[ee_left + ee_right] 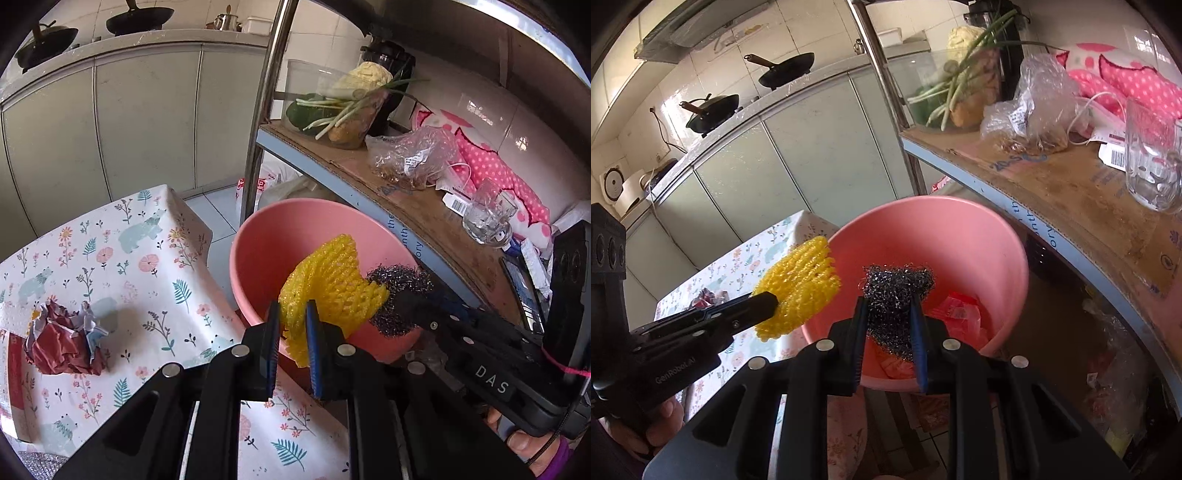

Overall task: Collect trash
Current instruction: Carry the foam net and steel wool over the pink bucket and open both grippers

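A floral tablecloth (110, 254) with bears and leaves covers the table; behind it runs a row of pale cabinet doors (147, 122) under a counter, where two black woks (786, 70) sit, one beside the other; a steel kettle (226, 21) stands further along. A metal post (264, 110) holds up a shelf lined with cardboard (417, 199); on it, a clear tub of greens and spring onions (332, 110), a crinkled plastic bag (413, 155), a glass mug (487, 218) and pink polka-dot fabric (495, 170) against the wall.
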Tool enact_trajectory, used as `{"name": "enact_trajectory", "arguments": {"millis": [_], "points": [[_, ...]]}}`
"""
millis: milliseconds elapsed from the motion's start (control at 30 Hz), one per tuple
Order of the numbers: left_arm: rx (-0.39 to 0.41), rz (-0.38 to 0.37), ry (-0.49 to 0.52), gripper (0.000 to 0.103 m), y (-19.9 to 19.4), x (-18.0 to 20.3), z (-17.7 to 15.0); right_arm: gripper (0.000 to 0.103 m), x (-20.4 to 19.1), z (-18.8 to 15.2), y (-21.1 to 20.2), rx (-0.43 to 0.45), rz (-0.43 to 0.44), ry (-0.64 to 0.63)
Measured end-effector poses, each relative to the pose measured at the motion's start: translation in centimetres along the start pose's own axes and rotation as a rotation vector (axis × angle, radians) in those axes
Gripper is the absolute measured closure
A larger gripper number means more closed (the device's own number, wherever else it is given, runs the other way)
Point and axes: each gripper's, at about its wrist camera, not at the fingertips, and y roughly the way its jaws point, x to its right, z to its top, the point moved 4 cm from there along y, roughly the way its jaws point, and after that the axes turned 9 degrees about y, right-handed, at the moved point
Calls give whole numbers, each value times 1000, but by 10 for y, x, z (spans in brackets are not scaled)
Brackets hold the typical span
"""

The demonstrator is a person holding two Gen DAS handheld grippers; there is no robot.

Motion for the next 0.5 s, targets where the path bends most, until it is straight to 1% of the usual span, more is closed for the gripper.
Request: {"name": "enact_trajectory", "arguments": {"millis": [133, 233, 267, 333, 433, 500], "points": [[-20, 0, -4, 90, 16, 2, 1, 80, 5, 1, 9, -7, -1, 9], [-22, 4, -5, 89, 20, 2, 1, 77, 7, -1, 15, -20, -8, 25], [-18, 8, -6, 87, 21, 1, 1, 76, 8, -1, 18, -31, -7, 38], [-9, 18, -7, 86, 22, 1, 1, 74, 12, -1, 21, -45, -10, 58], [-21, 12, -18, 83, 25, 0, 0, 72, 14, -2, 24, -50, -23, 60], [-31, 9, -31, 77, 27, -2, 0, 71, 15, -1, 24, -50, -33, 59]]}}
